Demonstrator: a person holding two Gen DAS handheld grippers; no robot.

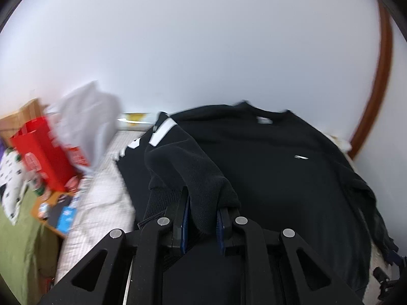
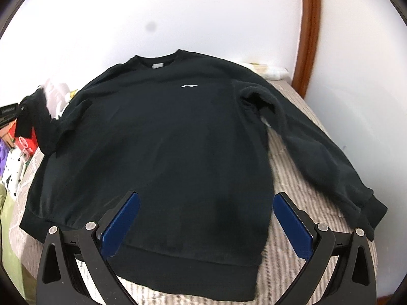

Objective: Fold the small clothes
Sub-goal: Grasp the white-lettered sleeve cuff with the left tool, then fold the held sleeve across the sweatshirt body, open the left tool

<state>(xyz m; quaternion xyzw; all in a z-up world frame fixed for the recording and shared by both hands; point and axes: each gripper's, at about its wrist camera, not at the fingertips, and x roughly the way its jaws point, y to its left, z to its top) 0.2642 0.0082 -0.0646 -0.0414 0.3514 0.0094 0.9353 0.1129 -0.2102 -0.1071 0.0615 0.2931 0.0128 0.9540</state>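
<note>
A black sweatshirt [image 2: 162,132] with a small white chest logo lies face up on a striped bed cover [image 2: 287,178]; it also shows in the left wrist view [image 1: 274,178]. My left gripper [image 1: 202,218] is shut on the sweatshirt's left sleeve [image 1: 188,167] and holds it lifted over the body. In the right wrist view that sleeve [image 2: 38,119] hangs raised at the far left. My right gripper [image 2: 206,218] is open and empty, above the sweatshirt's hem. The right sleeve [image 2: 318,147] lies stretched out on the cover.
A red bag [image 1: 43,150] and white plastic bag [image 1: 86,119] stand at the left of the bed, with boxes and a green cloth [image 1: 23,249] below. A white wall is behind the bed, a brown wooden frame [image 2: 309,30] at right.
</note>
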